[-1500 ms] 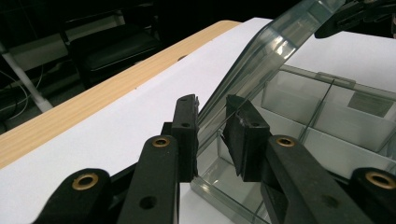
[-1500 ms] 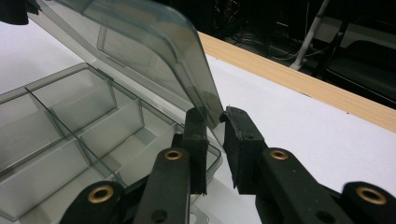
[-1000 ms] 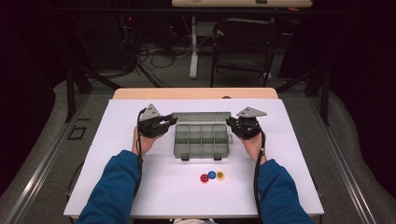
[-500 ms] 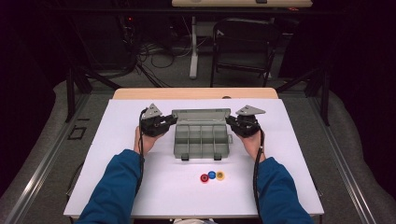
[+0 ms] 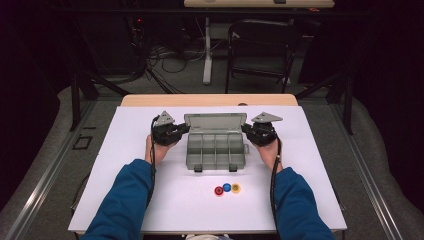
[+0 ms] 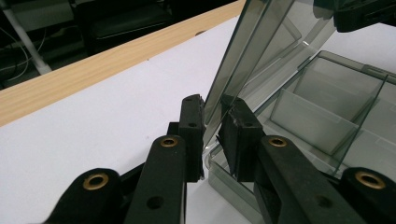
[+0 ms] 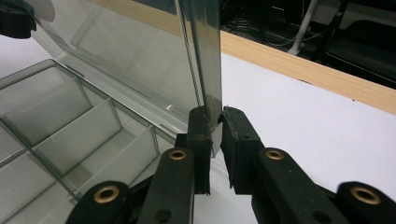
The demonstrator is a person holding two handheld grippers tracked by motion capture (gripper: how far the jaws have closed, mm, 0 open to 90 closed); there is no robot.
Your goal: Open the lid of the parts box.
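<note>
The high view looks forward and down from above the near edge of the desk [image 5: 150,200], taking in all of it. Each gripper view sits low and very close, looking along its own fingers [image 6: 191,135] [image 7: 236,140] toward the far edge. All three share the compartment box [image 5: 216,150] and its raised lid [image 6: 261,56].

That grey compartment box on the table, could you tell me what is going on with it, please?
A person is holding the clear lid of the grey compartment box with a tool in each hand. The left tool pinches the lid's left edge and the right tool its right edge, with the lid raised steeply. The compartments look empty. Three small caps, red, blue and yellow, lie on the white table nearer the person.
</note>
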